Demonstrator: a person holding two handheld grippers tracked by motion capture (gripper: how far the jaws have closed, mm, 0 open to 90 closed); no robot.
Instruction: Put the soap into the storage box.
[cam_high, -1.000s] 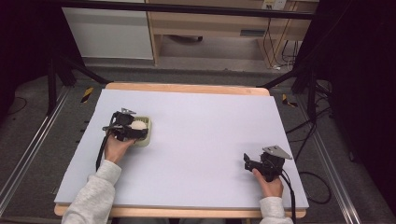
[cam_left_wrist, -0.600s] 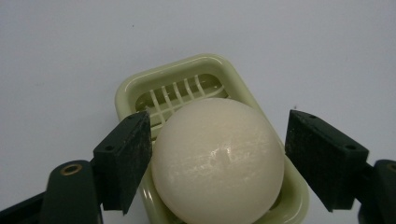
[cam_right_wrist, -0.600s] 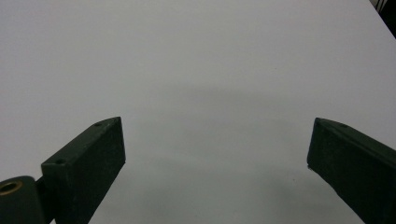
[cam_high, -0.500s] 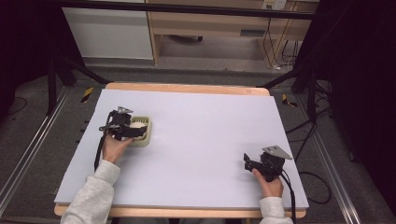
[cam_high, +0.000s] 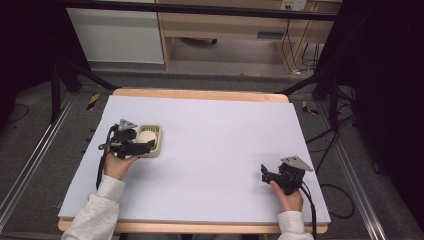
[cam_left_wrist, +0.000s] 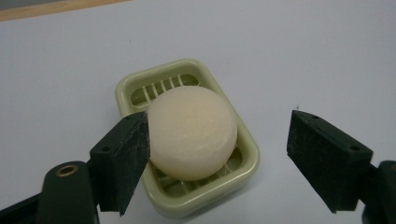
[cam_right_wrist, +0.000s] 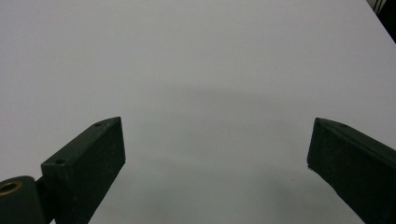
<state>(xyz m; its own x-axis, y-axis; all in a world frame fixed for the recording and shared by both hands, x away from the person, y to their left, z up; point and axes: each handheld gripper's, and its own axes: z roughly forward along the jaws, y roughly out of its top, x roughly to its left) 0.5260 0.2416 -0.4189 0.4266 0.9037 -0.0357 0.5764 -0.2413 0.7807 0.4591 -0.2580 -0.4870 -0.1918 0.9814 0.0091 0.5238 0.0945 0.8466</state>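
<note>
Left gripper (cam_left_wrist: 217, 154) sits at the left side of the white table (cam_high: 215, 150), jaws spread wide around the round cream soap bar (cam_left_wrist: 191, 133). 1 jaw appears to touch the bar's edge; the other stands well apart from it, so nothing is grasped. The soap lies in the pale green slotted soap dish (cam_left_wrist: 243, 170), which rests flat on the table just beside the left hand (cam_high: 119, 165). Right gripper (cam_right_wrist: 215, 154) rests near the table's front right, jaws released, with bare tabletop between them.
</note>
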